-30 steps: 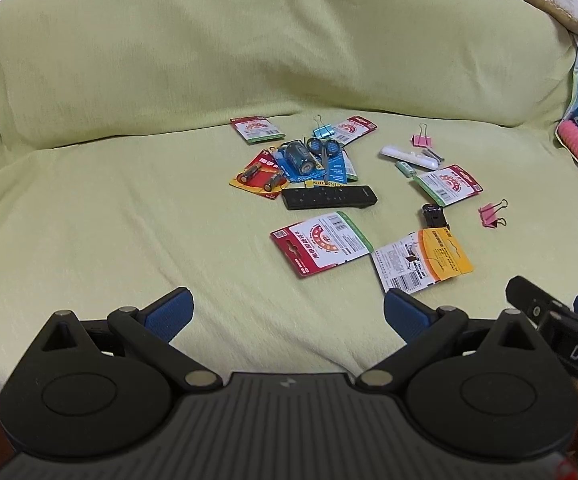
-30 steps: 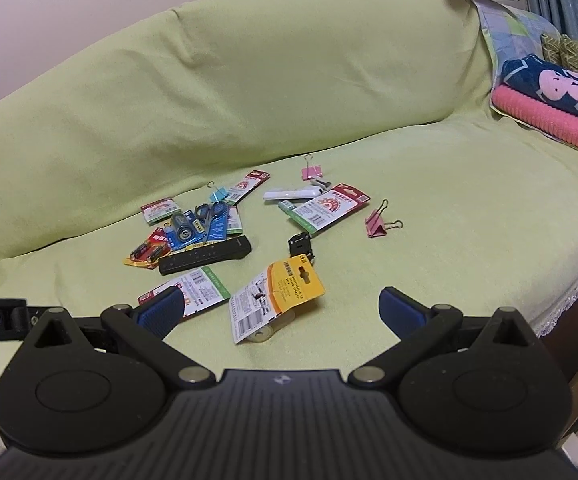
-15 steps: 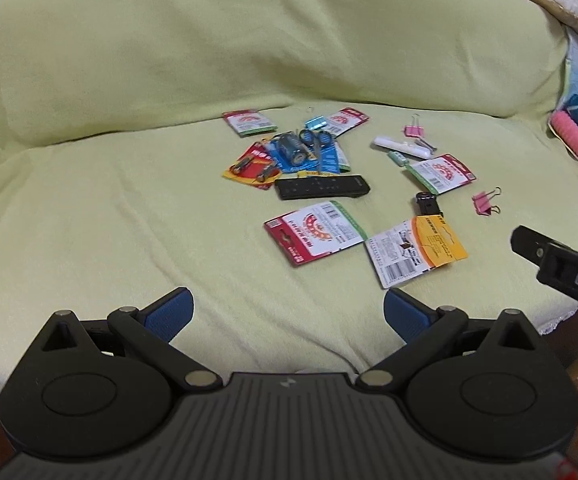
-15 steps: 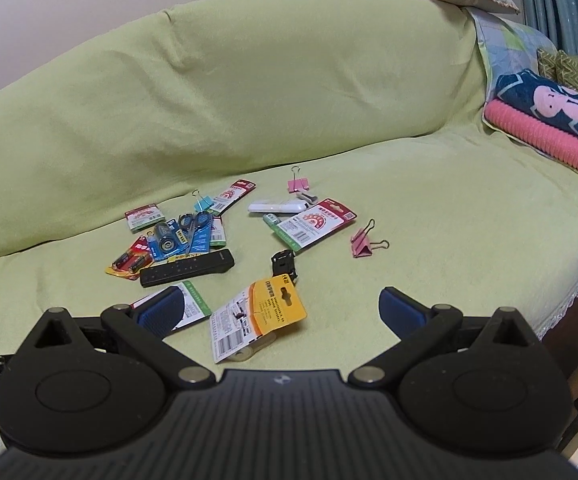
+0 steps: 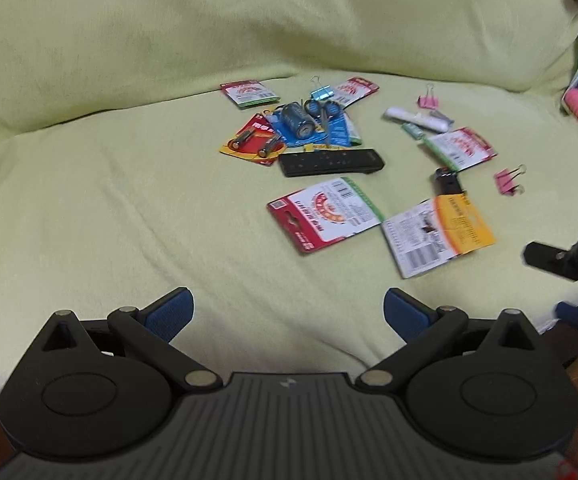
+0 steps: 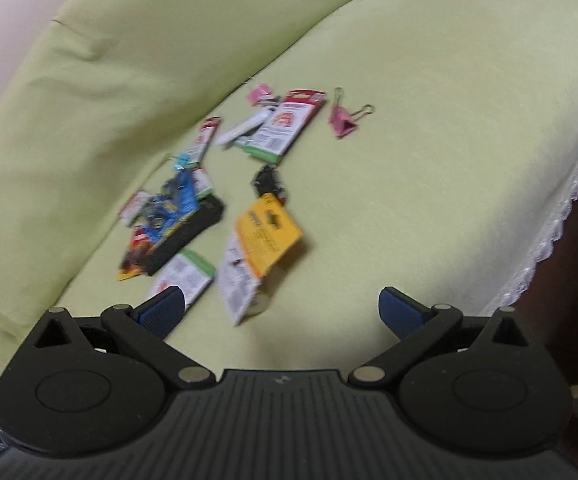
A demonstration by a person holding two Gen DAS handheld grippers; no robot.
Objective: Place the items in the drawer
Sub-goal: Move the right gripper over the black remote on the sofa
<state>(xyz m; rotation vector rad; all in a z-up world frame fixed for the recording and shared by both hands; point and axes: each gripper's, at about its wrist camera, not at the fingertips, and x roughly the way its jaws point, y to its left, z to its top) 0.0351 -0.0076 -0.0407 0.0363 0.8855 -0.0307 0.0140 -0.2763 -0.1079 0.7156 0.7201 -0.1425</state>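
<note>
Right gripper (image 6: 281,308) has swung left — jaws apart, empty.

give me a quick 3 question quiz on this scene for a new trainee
1. True or false: the left gripper is shut on the black remote.
2. Multiple choice: what lies right beside the orange and white card on its left in the left wrist view? A) a red and white card B) a pink binder clip C) a white tube
3. Fill in: all the items lie on a sofa with a ____ cover.

Key:
1. False; its jaws are open and empty, as are those of the right gripper.
2. A, the red and white card.
3. Green.
</note>
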